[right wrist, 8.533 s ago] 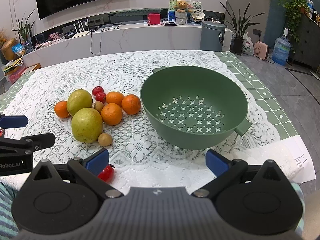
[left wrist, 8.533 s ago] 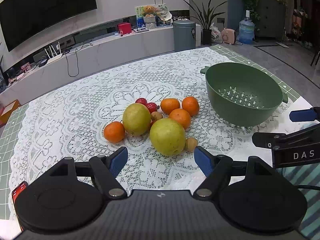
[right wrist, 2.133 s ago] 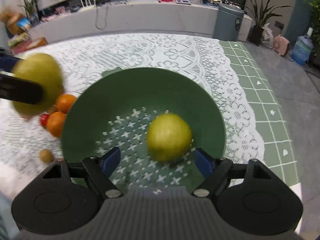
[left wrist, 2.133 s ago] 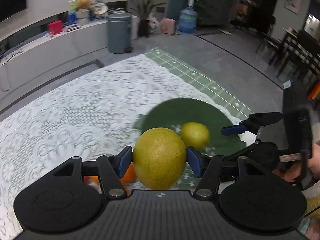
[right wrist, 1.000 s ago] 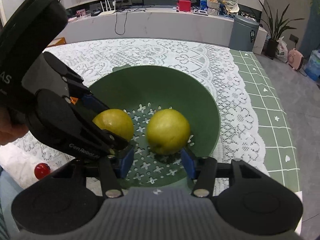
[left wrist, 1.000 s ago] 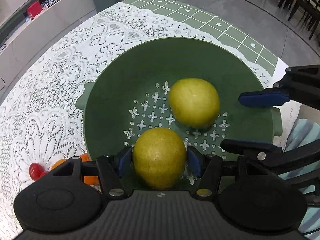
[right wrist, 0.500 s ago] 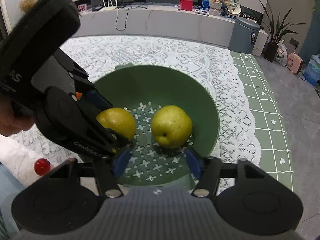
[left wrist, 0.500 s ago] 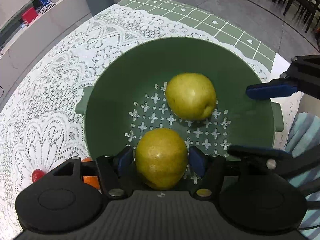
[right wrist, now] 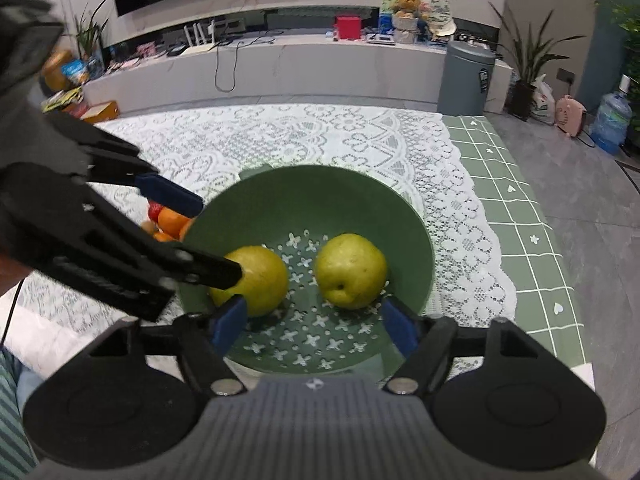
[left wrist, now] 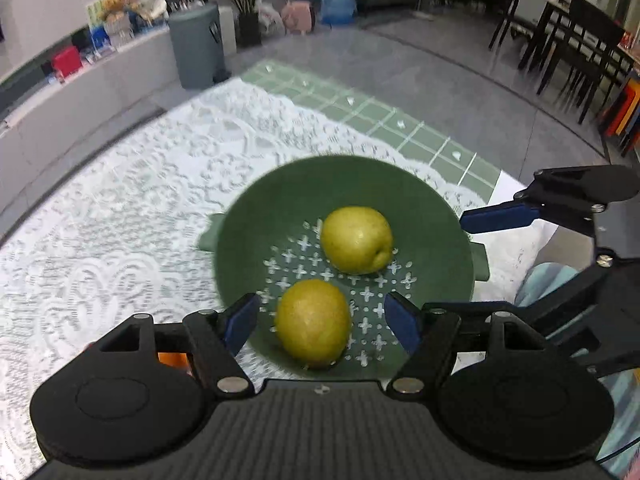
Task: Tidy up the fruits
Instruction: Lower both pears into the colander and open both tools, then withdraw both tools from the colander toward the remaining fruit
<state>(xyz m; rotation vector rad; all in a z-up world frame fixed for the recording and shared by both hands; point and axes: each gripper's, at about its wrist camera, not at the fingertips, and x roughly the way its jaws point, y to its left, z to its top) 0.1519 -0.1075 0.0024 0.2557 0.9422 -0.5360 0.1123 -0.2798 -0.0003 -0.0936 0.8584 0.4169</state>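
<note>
Each gripper [left wrist: 322, 322] is black plastic with blue finger pads [left wrist: 240, 322], silver screws and round discs beside a ribbed centre

A white lace cloth [right wrist: 328, 136] over a green checked mat [right wrist: 516, 200] covers the surface, carrying a green perforated plastic colander [right wrist: 360, 200] and small orange fruits [right wrist: 172, 220].

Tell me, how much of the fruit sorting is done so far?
Done: two yellow-green pears lie in the green colander. In hand: nothing. The left gripper and right gripper have just been opening, both clear of the fruit. Left: oranges and a red fruit wait on the lace tablecloth beside the colander.
</note>
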